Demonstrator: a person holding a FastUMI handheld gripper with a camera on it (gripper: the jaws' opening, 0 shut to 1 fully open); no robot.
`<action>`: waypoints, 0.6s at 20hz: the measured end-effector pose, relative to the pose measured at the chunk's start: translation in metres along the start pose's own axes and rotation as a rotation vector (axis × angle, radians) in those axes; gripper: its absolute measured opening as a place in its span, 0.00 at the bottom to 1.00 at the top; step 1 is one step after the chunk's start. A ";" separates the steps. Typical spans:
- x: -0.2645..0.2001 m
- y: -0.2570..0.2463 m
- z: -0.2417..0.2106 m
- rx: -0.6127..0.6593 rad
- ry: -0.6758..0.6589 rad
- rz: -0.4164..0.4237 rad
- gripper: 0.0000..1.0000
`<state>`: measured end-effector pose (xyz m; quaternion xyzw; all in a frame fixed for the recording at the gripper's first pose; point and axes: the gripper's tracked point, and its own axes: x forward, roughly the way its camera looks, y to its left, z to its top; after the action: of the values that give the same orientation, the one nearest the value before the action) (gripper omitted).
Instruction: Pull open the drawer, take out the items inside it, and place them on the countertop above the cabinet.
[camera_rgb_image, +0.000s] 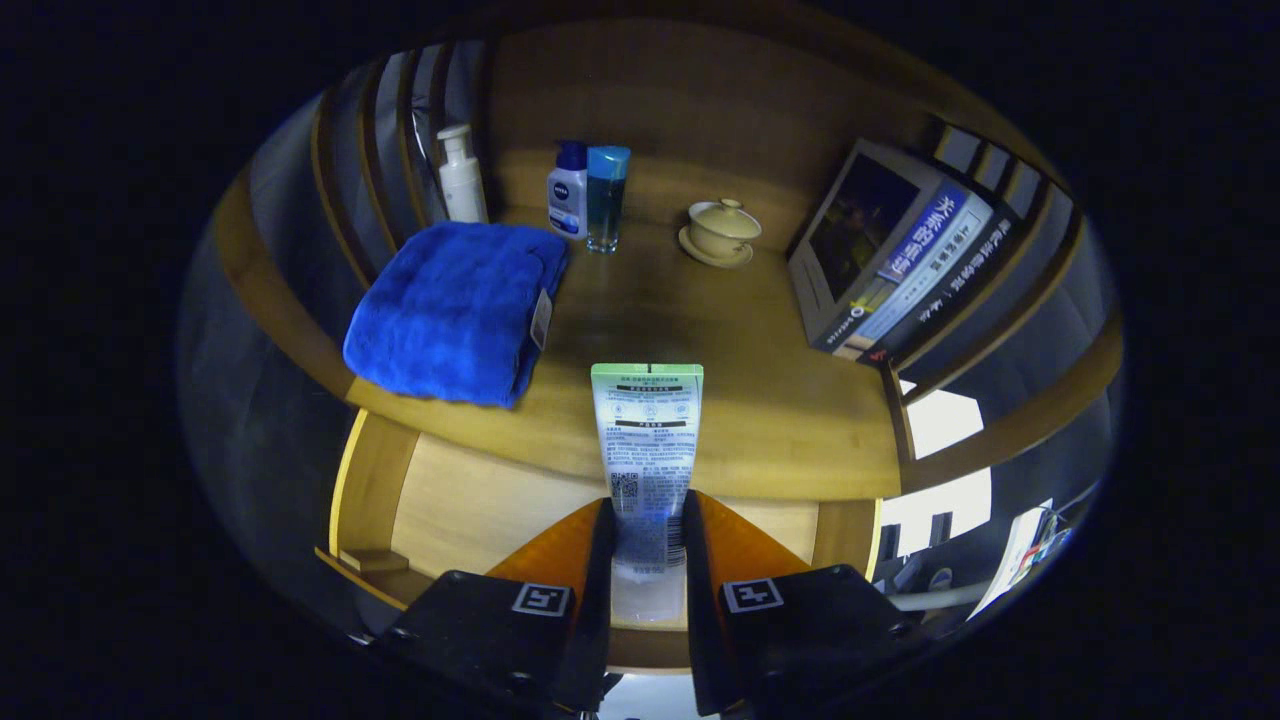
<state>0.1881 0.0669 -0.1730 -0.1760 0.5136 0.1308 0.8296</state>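
My gripper (648, 545) is shut on a white squeeze tube (647, 440) with a green crimped end. Both fingers (590, 560) press its lower part, and the tube juts forward over the front edge of the wooden countertop (780, 400). Below the countertop and behind the fingers lies the open drawer (470, 500), showing a pale wooden bottom. On the countertop sit a folded blue towel (455, 310), a white pump bottle (461, 178), a white bottle with a blue cap (567, 190), a clear blue bottle (606, 198) and a lidded cream cup on a saucer (721, 232).
A stack of books (895, 265) leans at the right end of the countertop. Wooden slats rise behind the towel and behind the books. Bare countertop lies between the towel and the books, just beyond the tube's tip.
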 end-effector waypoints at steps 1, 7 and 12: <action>0.005 -0.002 0.010 -0.005 -0.003 -0.009 0.42; 0.048 -0.010 0.058 0.015 0.003 -0.050 0.42; 0.084 -0.019 0.078 0.052 0.004 -0.078 0.42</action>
<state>0.2955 0.0863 -0.2136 -0.1746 0.5111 0.0845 0.8374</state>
